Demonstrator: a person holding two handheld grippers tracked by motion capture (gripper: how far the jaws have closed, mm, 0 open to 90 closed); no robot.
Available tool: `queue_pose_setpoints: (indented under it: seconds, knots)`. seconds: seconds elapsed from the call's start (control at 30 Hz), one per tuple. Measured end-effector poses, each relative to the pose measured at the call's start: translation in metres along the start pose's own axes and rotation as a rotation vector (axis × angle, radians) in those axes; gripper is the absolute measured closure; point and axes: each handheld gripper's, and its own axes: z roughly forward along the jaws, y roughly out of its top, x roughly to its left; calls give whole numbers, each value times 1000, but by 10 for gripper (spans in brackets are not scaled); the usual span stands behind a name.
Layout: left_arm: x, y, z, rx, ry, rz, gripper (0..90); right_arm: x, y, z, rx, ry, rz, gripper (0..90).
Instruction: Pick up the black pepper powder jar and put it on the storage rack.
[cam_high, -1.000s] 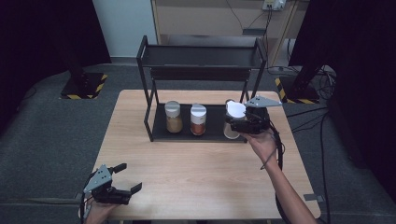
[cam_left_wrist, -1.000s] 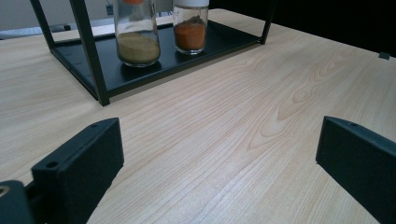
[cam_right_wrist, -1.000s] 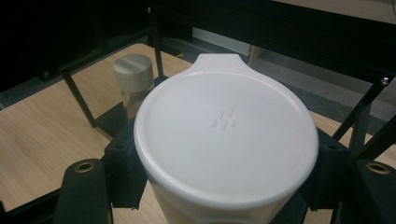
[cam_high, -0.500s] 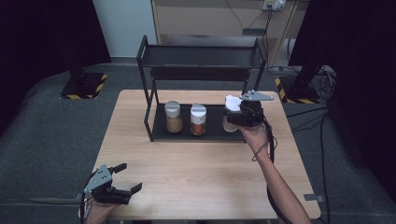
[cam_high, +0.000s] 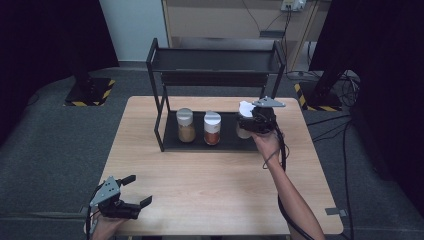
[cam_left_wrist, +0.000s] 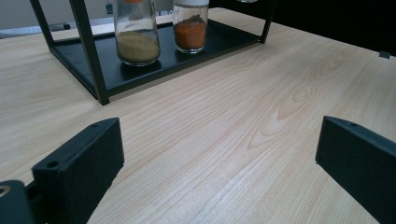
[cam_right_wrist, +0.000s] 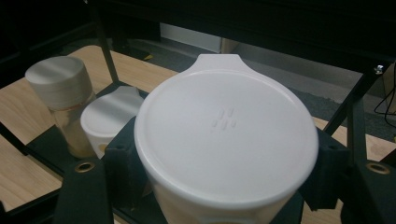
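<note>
My right gripper (cam_high: 248, 121) is shut on a jar with a white flip lid (cam_high: 245, 108), at the right end of the black rack's lower shelf (cam_high: 199, 145). In the right gripper view the lid (cam_right_wrist: 226, 126) sits between both black jaws. I cannot tell whether the jar touches the shelf. Two more jars stand on that shelf: one with yellow-brown powder (cam_high: 185, 126) and one with orange powder (cam_high: 212, 129). My left gripper (cam_high: 139, 190) rests open and empty at the table's near-left corner. In the left gripper view the gripper (cam_left_wrist: 219, 163) points toward both jars (cam_left_wrist: 137, 32) (cam_left_wrist: 190, 25).
The rack's upper shelf (cam_high: 215, 60) overhangs the lower one, with black posts at each corner. The wooden table (cam_high: 215, 185) is bare between the rack and the near edge. Dark floor, cables and stands surround the table.
My right gripper has carried the white-lidded jar forward, a little left and down, in under the rack's upper shelf. The left gripper has stayed where it was.
</note>
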Motion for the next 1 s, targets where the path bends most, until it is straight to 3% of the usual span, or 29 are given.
queue_pose_setpoints:
  seconds: [0.63,1.0]
  knots:
    - [1,0,0,2,0,0,3,0,-28,39,14,-10,11,308]
    - [1,0,0,2,-1,2,3,-1,-40,52,27,17,-3,308]
